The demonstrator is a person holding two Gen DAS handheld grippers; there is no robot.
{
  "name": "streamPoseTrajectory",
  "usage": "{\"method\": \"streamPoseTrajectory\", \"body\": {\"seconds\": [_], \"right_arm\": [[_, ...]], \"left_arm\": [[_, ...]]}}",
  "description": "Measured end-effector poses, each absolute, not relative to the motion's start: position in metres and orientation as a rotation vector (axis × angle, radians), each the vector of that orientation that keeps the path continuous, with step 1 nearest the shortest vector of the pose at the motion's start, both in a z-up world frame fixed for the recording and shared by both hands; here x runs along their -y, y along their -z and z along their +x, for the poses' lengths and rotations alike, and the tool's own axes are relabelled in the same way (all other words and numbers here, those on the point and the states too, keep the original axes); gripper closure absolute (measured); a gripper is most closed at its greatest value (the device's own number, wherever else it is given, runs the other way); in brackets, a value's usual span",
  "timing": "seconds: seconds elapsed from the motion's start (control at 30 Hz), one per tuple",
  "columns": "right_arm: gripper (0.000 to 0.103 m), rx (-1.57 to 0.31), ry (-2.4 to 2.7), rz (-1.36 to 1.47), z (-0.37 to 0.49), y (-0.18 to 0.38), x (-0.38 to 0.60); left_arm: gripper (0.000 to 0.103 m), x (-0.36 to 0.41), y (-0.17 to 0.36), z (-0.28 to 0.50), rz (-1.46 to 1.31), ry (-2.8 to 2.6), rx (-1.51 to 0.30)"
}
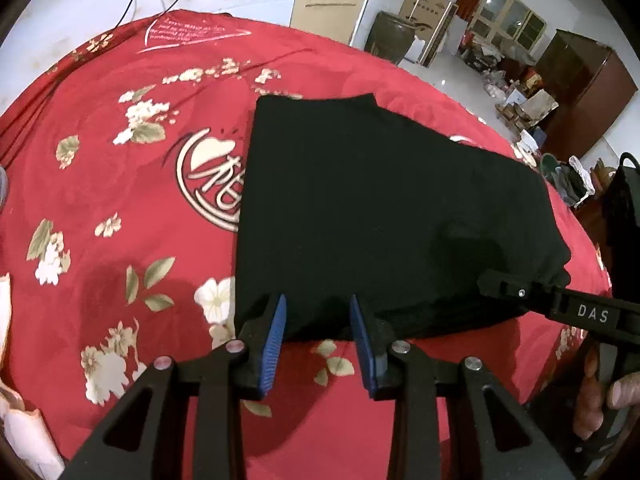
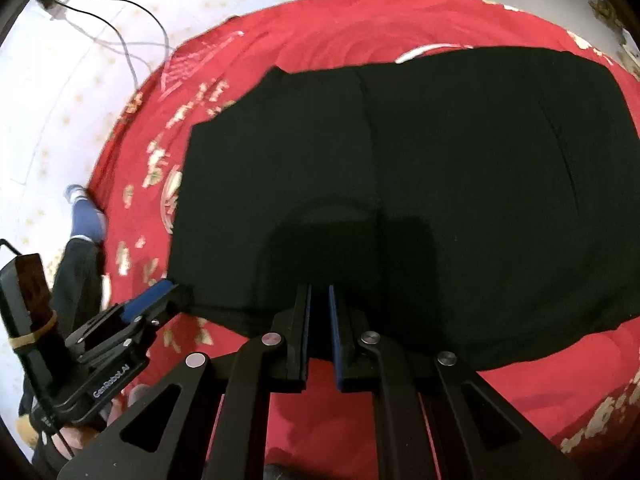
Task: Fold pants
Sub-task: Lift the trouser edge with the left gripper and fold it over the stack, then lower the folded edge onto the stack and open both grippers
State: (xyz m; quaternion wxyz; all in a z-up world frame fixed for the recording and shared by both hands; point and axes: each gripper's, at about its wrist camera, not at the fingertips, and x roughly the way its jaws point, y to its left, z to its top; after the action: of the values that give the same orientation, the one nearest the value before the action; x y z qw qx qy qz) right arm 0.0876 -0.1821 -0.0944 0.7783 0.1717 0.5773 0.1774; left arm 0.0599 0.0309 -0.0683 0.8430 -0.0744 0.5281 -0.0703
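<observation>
The left gripper (image 1: 318, 312) has its blue-padded fingers spread apart, their tips at the near edge of the black pants (image 1: 372, 208), which run between them without being pinched. The right gripper (image 2: 319, 300) has its fingers drawn nearly together over the near hem of the pants (image 2: 420, 184); whether cloth is caught between them cannot be told. The pants lie folded and flat straight ahead of both grippers, on a red flowered cloth (image 1: 120, 200) that spreads out around and beyond them. Past the cloth's far edge, a black cable (image 2: 120, 36) trails over the pale floor (image 2: 60, 120).
</observation>
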Motion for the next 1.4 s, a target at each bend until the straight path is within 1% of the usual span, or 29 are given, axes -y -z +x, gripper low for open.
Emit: {"method": "streamPoseTrajectory", "body": {"seconds": [0.03,0.1,0.23,0.33,0.53,0.63,0.8,0.9,1.1,1.13,1.17,1.2,1.4], "right_arm": [[0.093,-1.263,-0.372,0.373,0.087,0.097,0.184],[0.093,-1.277,-0.356,0.385,0.089,0.099,0.187],[0.093,-1.192,-0.376,0.374,0.091,0.083,0.187],[0.093,-1.166,-0.391,0.316,0.107,0.079,0.184],[0.093,-1.084,-0.429,0.296,0.157,0.071,0.180],[0.093,-1.061,-0.434,0.264,0.179,0.074,0.179],[0.093,-1.073,-0.424,0.280,0.197,0.095,0.183],[0.093,-1.069,-0.428,0.341,0.198,0.100,0.192],[0.093,-1.064,-0.405,0.353,0.190,0.092,0.195],[0.090,-1.060,-0.397,0.355,0.184,0.088,0.197],[0.085,-1.060,-0.392,0.362,0.178,0.084,0.198],[0.084,-1.057,-0.392,0.373,0.172,0.080,0.199],[0.084,-1.043,-0.413,0.367,0.123,0.056,0.194]], "left_arm": [[0.067,-0.030,0.070,0.060,-0.152,0.151,-1.119],[0.067,-0.029,0.067,0.059,-0.144,0.153,-1.108],[0.067,-0.036,0.058,0.070,-0.181,0.157,-1.074],[0.067,-0.038,0.056,0.092,-0.176,0.143,-1.057],[0.067,-0.045,0.054,0.149,-0.176,0.129,-1.019],[0.067,-0.047,0.057,0.175,-0.163,0.120,-1.017],[0.067,-0.046,0.074,0.199,-0.131,0.106,-1.043],[0.063,-0.041,0.076,0.196,-0.093,0.107,-1.016],[0.063,-0.037,0.062,0.176,-0.086,0.078,-1.043],[0.063,-0.036,0.059,0.170,-0.079,0.076,-1.038],[0.063,-0.035,0.054,0.165,-0.070,0.075,-1.033],[0.063,-0.034,0.050,0.158,-0.062,0.077,-1.027],[0.063,-0.033,0.026,0.111,-0.074,0.084,-0.985]]}}
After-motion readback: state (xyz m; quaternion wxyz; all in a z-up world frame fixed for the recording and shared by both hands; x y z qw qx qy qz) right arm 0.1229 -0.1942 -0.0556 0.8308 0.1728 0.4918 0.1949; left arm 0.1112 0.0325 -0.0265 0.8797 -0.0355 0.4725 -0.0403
